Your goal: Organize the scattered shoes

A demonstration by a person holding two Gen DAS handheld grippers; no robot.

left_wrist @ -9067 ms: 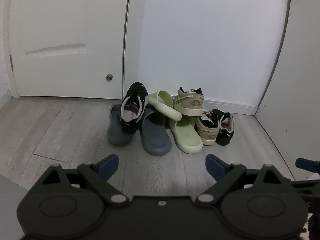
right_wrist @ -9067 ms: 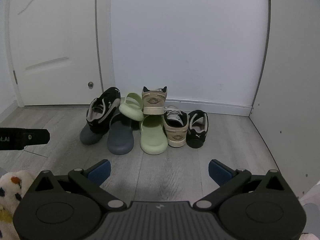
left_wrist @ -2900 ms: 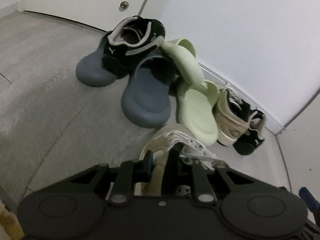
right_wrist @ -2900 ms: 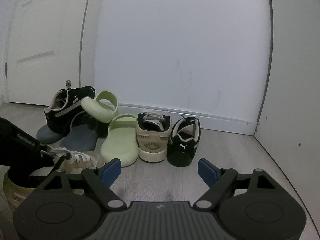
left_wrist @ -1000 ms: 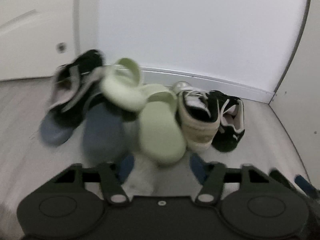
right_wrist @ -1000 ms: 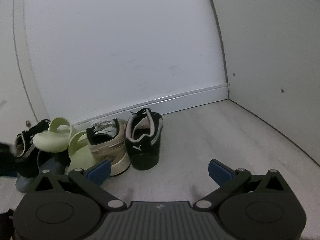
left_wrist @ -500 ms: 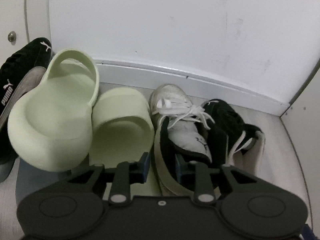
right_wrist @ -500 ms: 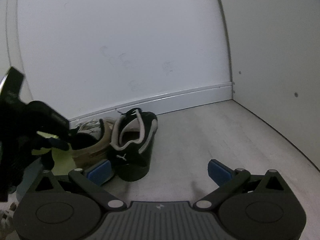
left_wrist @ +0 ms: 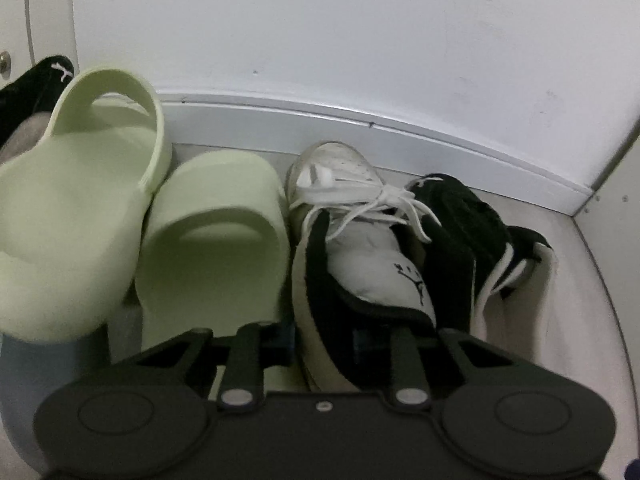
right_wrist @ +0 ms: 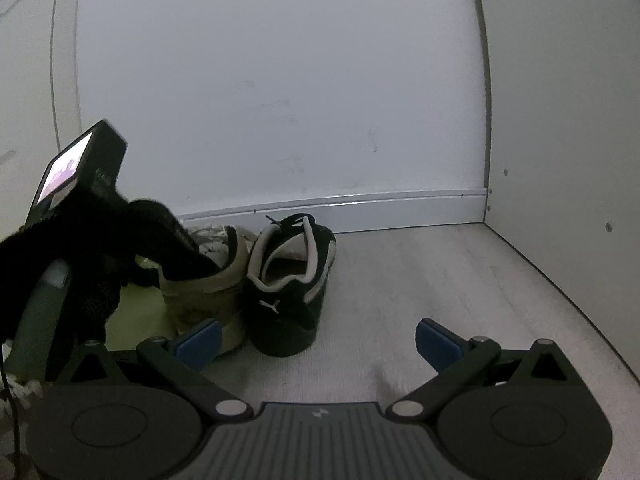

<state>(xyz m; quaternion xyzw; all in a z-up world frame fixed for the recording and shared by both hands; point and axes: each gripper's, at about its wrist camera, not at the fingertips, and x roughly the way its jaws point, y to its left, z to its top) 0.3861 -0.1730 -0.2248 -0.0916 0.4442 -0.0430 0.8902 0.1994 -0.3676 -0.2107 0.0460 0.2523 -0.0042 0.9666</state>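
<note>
Sneaker btw slide & shoe

The left tongs hide the tan sneaker's heel.

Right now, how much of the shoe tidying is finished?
Little looks done. The left gripper is closed on the beige sneaker, beside the black sneaker. One green slide lies atop others, unsorted. The right gripper is open, empty.
</note>
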